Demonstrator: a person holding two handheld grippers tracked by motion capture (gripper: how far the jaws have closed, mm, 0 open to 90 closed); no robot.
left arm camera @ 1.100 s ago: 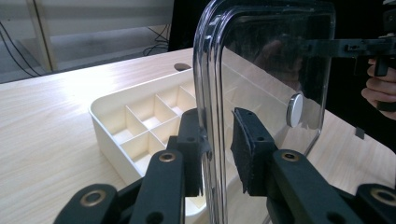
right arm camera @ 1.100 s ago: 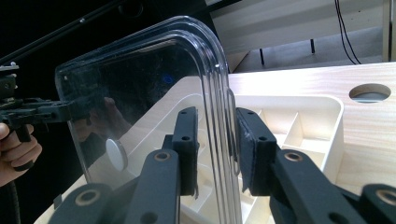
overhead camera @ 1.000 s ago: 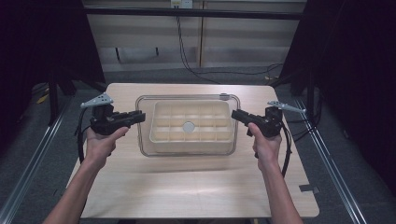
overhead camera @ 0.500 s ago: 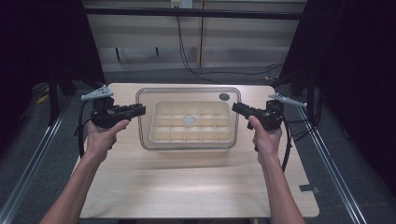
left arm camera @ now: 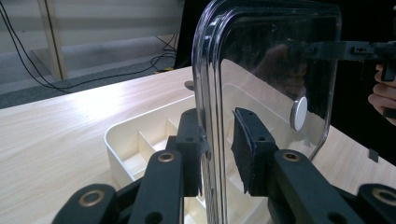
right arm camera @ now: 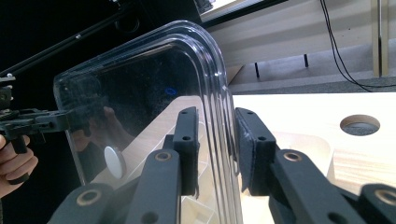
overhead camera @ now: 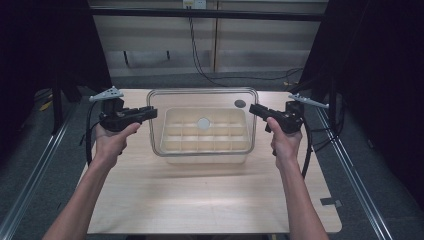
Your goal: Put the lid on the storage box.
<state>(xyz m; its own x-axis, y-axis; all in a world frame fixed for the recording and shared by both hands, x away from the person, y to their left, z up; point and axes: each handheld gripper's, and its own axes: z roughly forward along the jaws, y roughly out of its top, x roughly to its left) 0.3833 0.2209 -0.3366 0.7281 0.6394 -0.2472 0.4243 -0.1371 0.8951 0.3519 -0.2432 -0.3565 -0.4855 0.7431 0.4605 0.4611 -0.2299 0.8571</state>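
Presently, left gripper and right gripper each clamp an end edge of the clear lid, held level above the compartment tray. Lid judged lifted off; setting-down remains. Table hole lies beyond.

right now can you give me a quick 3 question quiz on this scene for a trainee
1. True or false: the clear lid is lying flat on the table.
2. Which grips the lid's edge? A) the left gripper alone B) the right gripper alone C) both, at opposite ends
3. Fill in: the cream tray under the lid is split into ____.

Key
1. False: it is held up above the tray.
2. C: each gripper view shows its two jaws on either side of the lid's rim.
3. compartments.
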